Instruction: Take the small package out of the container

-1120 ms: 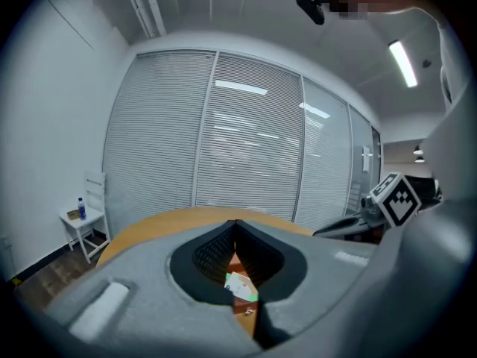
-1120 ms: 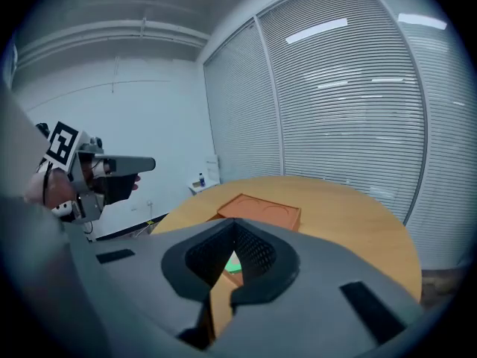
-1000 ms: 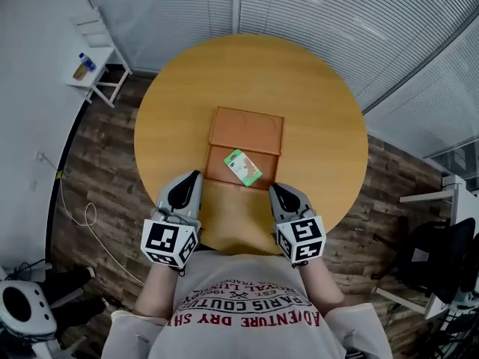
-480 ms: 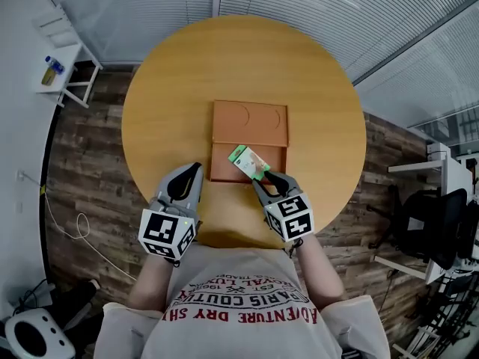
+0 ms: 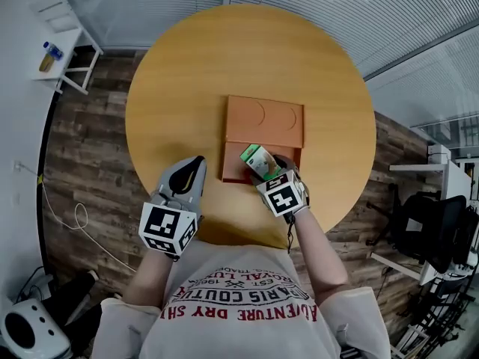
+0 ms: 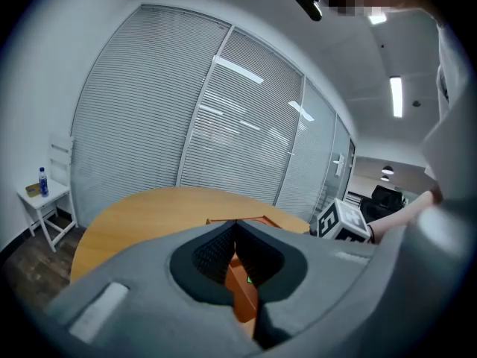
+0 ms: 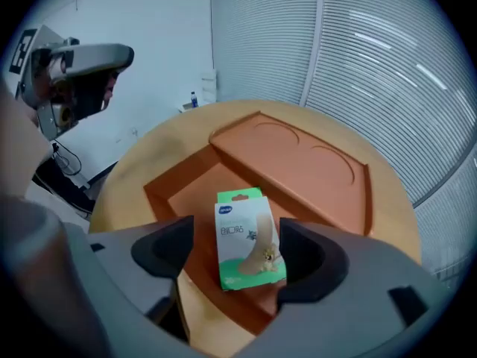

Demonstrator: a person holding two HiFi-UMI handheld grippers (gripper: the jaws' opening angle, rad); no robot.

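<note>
A small green and white package (image 5: pixel 257 160) (image 7: pixel 246 237) lies in the near compartment of the orange container (image 5: pixel 266 118) (image 7: pixel 298 162) on the round wooden table (image 5: pixel 179 73). My right gripper (image 5: pixel 269 167) (image 7: pixel 237 248) reaches over the container's near edge. Its jaws are opening and stand wide on either side of the package; a gap shows at the left jaw, and the right jaw is close to the package's edge. My left gripper (image 5: pixel 194 167) (image 6: pixel 235 226) hovers over the table just left of the container, shut with nothing in it.
A white side table (image 5: pixel 56 51) with a bottle stands by the wall at the far left. A dark chair (image 5: pixel 426 245) is on the right, and a cable (image 5: pixel 75 215) lies on the wood floor. Blinds run along the back.
My right gripper has moved forward over the container's near edge to the package, and its jaws have gone from shut to wide. The left gripper has hardly moved.
</note>
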